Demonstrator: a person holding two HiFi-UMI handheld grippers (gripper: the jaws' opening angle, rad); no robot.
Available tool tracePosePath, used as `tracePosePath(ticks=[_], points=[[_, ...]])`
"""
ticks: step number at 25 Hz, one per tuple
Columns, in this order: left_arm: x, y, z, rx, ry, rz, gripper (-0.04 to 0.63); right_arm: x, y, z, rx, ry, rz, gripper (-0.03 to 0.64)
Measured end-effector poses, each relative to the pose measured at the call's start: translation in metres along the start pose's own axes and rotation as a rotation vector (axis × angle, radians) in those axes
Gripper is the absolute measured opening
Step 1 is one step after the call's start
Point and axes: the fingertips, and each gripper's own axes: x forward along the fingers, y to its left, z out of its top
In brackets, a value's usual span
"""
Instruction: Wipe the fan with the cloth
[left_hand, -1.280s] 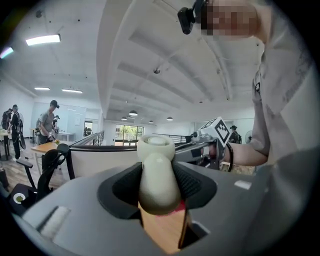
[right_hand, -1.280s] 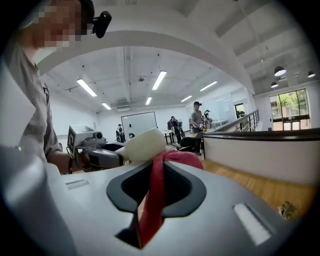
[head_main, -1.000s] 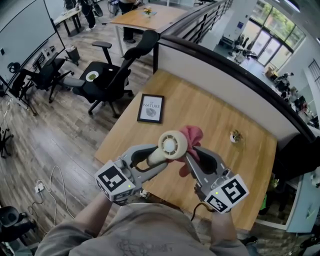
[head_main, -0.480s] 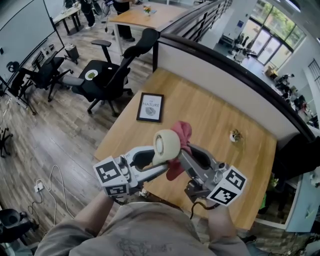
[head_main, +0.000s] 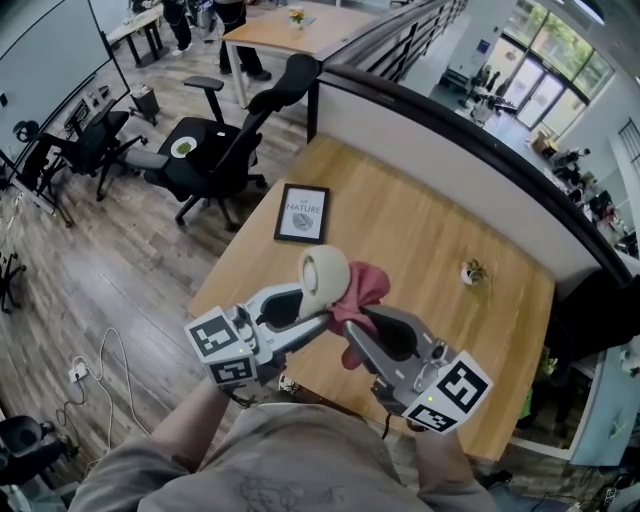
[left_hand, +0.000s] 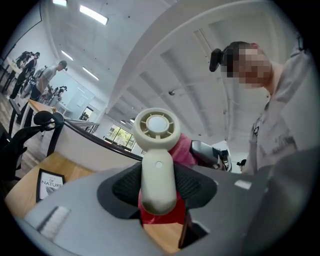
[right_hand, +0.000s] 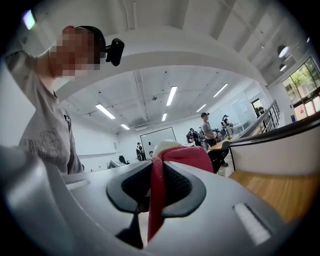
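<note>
A small cream handheld fan (head_main: 322, 274) is held up over the wooden table (head_main: 420, 230), its round head turned to the left. My left gripper (head_main: 318, 318) is shut on its handle (left_hand: 157, 182). The red cloth (head_main: 358, 290) is pinched in my right gripper (head_main: 350, 325) and lies against the right side of the fan head. In the left gripper view the fan head (left_hand: 156, 125) faces the camera, with the cloth (left_hand: 181, 150) behind it. In the right gripper view the cloth (right_hand: 176, 159) drapes over the fan head (right_hand: 165, 145) and hides most of it.
A framed print (head_main: 302, 213) lies on the table at the far left, and a small potted plant (head_main: 473, 271) stands at the right. Black office chairs (head_main: 225, 140) stand on the floor beyond the table's left edge. A low wall (head_main: 470, 160) runs behind the table.
The fan head has turned from facing up to facing left and shifted left. My right gripper has followed with the cloth, which now sits lower against the fan's right side.
</note>
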Motion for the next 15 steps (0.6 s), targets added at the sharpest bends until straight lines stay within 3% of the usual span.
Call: tracePosePath(ticks=[4,8,11,15], points=[[0.002,-0.001,-0.003,0.015,0.022,-0.012,0.19,-0.005,0.002,0.014,-0.067,-0.027,0.006,0.064],[0.004,-0.007,-0.019,0.098,0.114,-0.022,0.19,-0.008,0.0,0.034,-0.065,-0.113,0.027,0.064],[0.005,-0.012,-0.03,0.152,0.178,-0.048,0.19,-0.009,-0.015,0.045,-0.099,-0.118,-0.009,0.064],[0.006,-0.03,-0.052,0.25,0.285,-0.121,0.19,-0.011,-0.041,0.045,-0.07,-0.099,-0.056,0.064]])
